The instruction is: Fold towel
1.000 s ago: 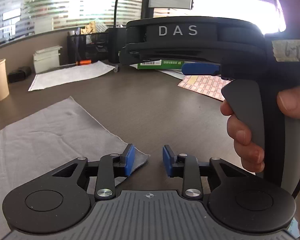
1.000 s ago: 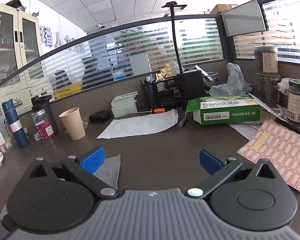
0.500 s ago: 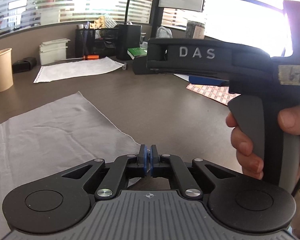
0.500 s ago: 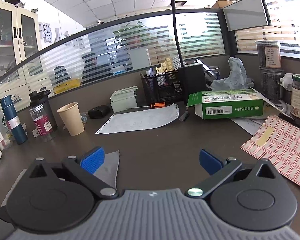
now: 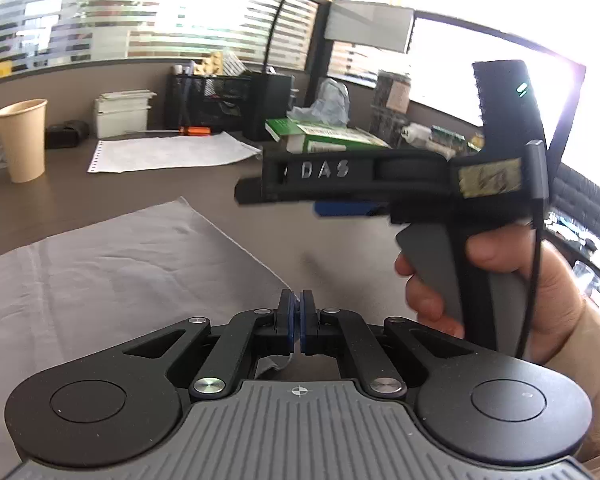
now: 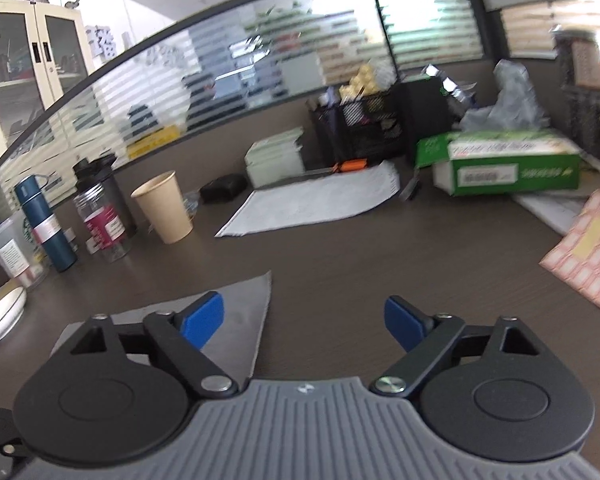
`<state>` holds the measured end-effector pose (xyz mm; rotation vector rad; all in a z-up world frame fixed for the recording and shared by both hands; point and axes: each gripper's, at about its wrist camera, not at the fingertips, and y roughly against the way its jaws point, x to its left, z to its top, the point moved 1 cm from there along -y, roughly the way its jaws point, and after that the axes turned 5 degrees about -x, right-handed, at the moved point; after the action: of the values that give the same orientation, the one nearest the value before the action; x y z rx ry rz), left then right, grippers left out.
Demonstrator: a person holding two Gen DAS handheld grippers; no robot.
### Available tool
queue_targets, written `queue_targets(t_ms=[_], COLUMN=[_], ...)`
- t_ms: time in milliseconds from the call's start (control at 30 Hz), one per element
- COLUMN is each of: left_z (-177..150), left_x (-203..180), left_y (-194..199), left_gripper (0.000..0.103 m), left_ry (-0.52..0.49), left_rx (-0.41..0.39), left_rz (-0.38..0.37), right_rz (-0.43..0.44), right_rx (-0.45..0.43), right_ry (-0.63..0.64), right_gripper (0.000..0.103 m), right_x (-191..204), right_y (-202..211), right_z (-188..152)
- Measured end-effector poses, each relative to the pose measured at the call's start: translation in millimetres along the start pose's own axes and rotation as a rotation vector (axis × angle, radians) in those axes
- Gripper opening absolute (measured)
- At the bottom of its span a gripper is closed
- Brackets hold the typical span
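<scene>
Office desk (image 5: 228,200), dark brown top, cluttered along the back edge: paper cup (image 5: 22,140), printed sheet (image 5: 168,154), green box (image 5: 332,140).

Left wrist view: grey towel (image 5: 112,264) lay spread flat on the desk, one layer, no fold visible. Left gripper (image 5: 296,320) had its blue pads pressed together on the towel's near right corner; cloth showed between and below the jaws. Right hand (image 5: 520,292) held the other tool just to the right, above the desk.

Right wrist view: right gripper (image 6: 304,320) had its jaws spread wide, nothing between them. Towel's far right corner (image 6: 260,284) lay just ahead of the left pad, not pinched. View blurred.

Judgement: task barely started. One corner secured, second corner to be gripped, the whole fold remained.
</scene>
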<state>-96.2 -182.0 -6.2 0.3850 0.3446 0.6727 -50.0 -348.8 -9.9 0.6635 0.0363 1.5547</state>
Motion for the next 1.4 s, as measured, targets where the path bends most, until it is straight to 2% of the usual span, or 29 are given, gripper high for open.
queue_targets(t_ms=[67,133,367,600,767,1100,1200,1267,1400], left_z=[0.4,0.5,-0.2,0.9,-0.4,-1.2,-1.2,-1.1,-1.2], left_x=[3.7,7.8,17.2,21.0,23.6,23.6,23.3,23.8,23.8], left_y=[3.2,6.2,10.6,19.4,21.5,19.9,20.1,19.9,19.7], left_gripper=[0.004,0.004,0.004,0.004,0.004,0.004,0.004,0.004,0.004], left_ry=[0.010,0.019,0.038,0.033,0.031,0.033,0.033,0.033,0.031], left_rx=[-0.007,-0.013,-0.019,-0.030,-0.025,-0.022,-0.023,-0.022,-0.021], left_rz=[-0.003,-0.006,-0.021,-0.035,-0.037,-0.043,-0.044,-0.044,-0.044], right_rz=[0.027,0.053,0.098,0.109,0.121,0.123,0.127,0.130,0.124], right_rx=[0.035,0.068,0.124,0.144,0.160,0.166,0.173,0.182,0.182], right_ry=[-0.014,-0.027,-0.019,0.022,0.034,0.058,0.063,0.065,0.070], right_gripper=[0.076,0.073,0.068,0.060,0.048,0.039,0.029,0.016,0.009], right_x=[0.8,1.7,12.0,19.3,22.3,19.2,19.0,18.5,18.3], right_y=[-8.2,-16.3,-41.0,-63.5,-76.4,-91.0,-93.9,-96.4,-99.1], right_z=[-1.3,-2.9,-0.9,5.3,10.1,18.9,19.4,19.2,19.0])
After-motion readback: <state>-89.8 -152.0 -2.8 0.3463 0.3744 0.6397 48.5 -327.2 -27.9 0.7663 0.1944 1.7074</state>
